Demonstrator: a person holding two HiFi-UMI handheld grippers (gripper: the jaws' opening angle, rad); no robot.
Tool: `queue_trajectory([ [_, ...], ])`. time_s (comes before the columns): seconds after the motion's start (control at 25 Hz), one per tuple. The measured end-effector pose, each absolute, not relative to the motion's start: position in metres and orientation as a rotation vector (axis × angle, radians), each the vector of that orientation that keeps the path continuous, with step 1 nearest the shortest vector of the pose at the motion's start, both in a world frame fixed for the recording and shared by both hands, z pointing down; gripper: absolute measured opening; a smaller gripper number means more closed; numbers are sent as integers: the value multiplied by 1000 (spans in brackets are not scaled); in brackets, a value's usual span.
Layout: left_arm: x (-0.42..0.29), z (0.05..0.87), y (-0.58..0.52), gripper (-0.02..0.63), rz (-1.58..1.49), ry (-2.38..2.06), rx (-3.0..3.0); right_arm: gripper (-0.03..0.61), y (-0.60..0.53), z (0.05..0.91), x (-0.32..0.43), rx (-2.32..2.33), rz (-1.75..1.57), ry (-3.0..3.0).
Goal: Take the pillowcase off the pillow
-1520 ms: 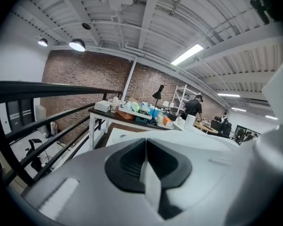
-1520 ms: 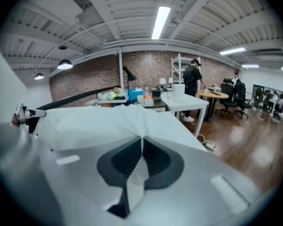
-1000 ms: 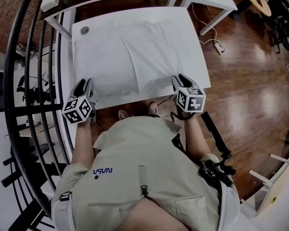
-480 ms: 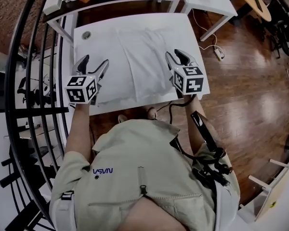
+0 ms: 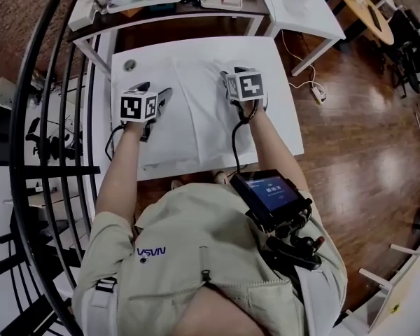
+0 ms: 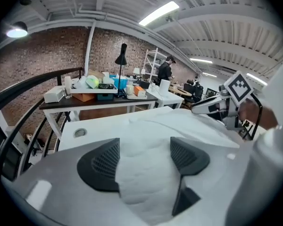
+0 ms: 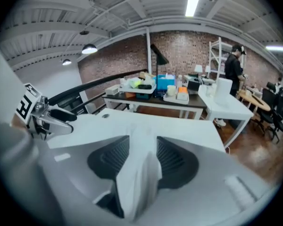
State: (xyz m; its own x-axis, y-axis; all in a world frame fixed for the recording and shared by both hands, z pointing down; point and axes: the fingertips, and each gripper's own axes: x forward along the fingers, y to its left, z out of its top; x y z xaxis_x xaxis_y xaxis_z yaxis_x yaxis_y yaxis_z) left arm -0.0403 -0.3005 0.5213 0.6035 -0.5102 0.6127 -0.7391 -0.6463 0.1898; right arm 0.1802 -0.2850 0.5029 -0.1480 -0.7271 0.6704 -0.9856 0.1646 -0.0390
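Pillowcase (image 5: 203, 117), with the pillow seemingly inside it, is spread on the table (image 5: 285, 128) right under both claws in the head view. The left claw (image 5: 154, 92) is over its left part and the right claw (image 5: 231, 73) over its right part, a bit further from the person, so neither is nearer. White on white hides which way its length runs. In the left gripper view, the left claw (image 6: 144, 142) has just been opening and gapes wide, and the pillowcase bulges up between the pads without being pinched. In the right gripper view, the right claw (image 7: 142, 142) has just been opening too, with a narrower gap. A loose fold pokes back between its pads and looks let go to me. Any regrab is straight below.
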Motion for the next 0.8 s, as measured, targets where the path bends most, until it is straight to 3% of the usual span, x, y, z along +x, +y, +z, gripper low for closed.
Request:
queue_trajectory([
  [0.08,-35,536,-296,321,778,-945,2385,181,-287,525,179,1553,707,-1881],
  [0.2,-26,548,-284,220,832,-869,2395,170,-285,541,179,1516,715,-1830],
  [0.36,-26,540,-276,26,755,-872,2463,25,-281,542,191,1582,707,-1820],
  [0.8,-86,430,-272,11,85,-1043,2449,11,-256,468,285,2091,712,-1849],
])
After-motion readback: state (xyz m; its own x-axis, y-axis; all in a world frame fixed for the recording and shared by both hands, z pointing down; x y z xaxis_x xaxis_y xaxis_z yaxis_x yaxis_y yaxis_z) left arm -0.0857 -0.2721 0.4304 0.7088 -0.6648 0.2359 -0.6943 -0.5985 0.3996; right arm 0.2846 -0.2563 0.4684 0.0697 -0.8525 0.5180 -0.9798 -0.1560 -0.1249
